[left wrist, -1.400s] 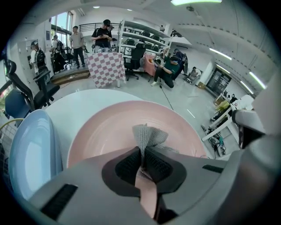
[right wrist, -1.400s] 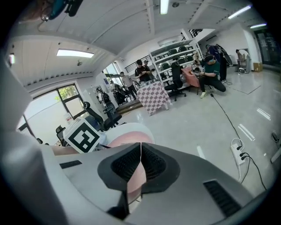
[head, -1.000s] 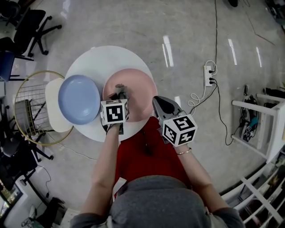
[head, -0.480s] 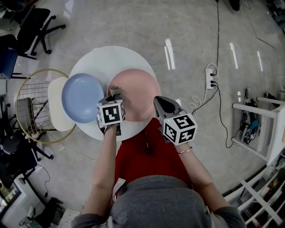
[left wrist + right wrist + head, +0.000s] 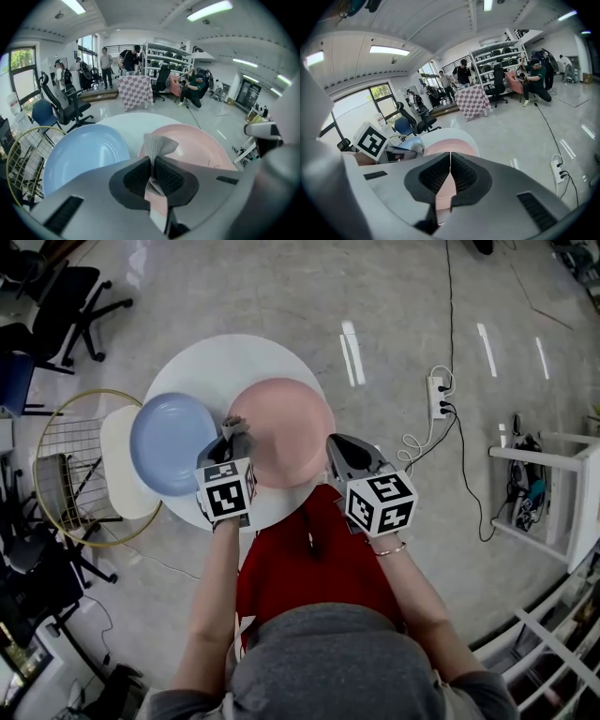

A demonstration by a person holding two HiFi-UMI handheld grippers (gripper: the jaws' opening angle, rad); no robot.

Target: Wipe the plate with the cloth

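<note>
since the fingers of my left gripper [image 5: 152, 163] are pinched shut on the grey mesh cloth [image 5: 158, 144], with a tuft of it standing up past the tips, what matters now is where the pink plate [image 5: 286, 432] lies from that tuft. in the head view the cloth sits at the plate's left rim, at centre frame, in the narrow gap beside the blue plate [image 5: 172, 444]; the pink surface spreads away to the right and upward from it. both plates rest on the round white counter [image 5: 230, 362]. so i judge the wipe has to sweep rightward across the plate. my right gripper [image 5: 450, 161] has its fingers closed on nothing and hangs just off the plate's lower right edge, near enough to steady it if needed.
</note>
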